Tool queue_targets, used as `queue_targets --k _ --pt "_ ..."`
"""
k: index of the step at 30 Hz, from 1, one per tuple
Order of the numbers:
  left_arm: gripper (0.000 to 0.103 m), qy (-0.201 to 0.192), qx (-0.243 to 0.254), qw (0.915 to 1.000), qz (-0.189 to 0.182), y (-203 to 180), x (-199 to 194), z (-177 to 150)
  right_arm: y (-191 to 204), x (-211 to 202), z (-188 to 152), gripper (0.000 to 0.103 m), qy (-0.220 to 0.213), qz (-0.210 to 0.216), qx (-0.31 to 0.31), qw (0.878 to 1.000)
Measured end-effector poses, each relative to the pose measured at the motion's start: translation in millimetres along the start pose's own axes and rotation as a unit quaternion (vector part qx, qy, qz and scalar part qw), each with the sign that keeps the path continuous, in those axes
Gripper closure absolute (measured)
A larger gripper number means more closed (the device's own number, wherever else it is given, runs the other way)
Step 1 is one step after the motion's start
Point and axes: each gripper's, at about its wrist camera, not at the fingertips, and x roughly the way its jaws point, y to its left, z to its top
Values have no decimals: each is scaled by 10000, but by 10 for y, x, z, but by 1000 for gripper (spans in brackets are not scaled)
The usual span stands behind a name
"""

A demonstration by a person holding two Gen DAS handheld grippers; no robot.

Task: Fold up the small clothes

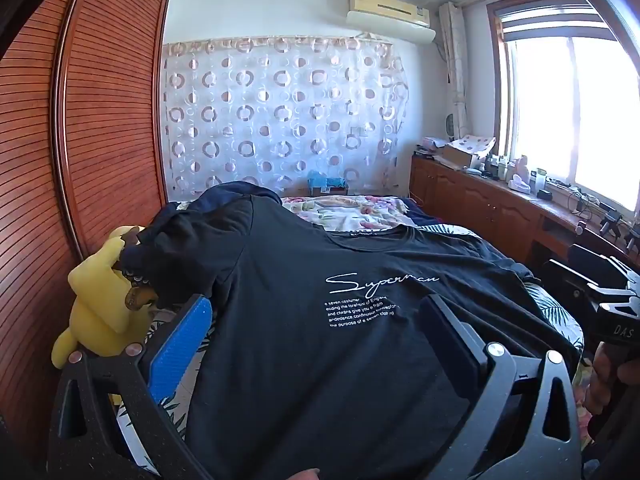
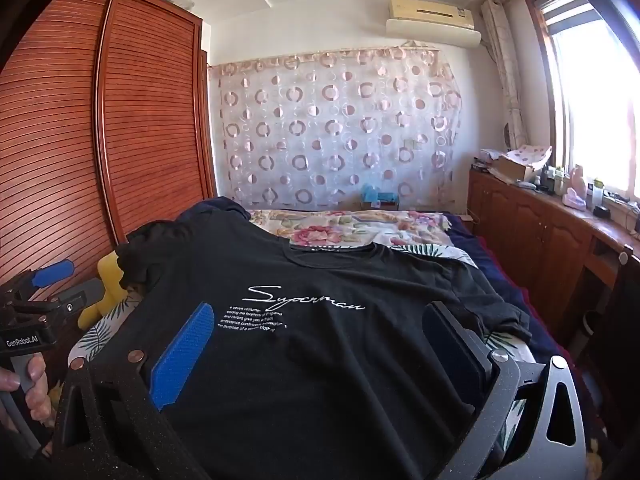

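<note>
Starting with both grippers' jaws fully spread and empty above the black T-shirt (image 1: 320, 320) lying flat at the bed's near edge, pinch its two near hem corners evenly.

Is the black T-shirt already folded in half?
No, the black T-shirt lies spread flat, printed side up, with its neckline and both sleeves showing.

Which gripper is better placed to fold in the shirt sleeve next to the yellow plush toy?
Probably the left gripper: open, it sits toward the black T-shirt's toy-side edge, near the yellow plush toy. The right gripper, also open, sits further from it.
</note>
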Motion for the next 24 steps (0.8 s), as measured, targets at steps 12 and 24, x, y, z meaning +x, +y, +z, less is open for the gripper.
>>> queue_targets --k 12,24 --pt "0 16 -12 10000 3 2 -1 0 -2 0 -5 0 -15 8 6 10000" --pt "0 20 -5 10000 9 1 1 0 3 -15 -25 0 -2 15 8 10000"
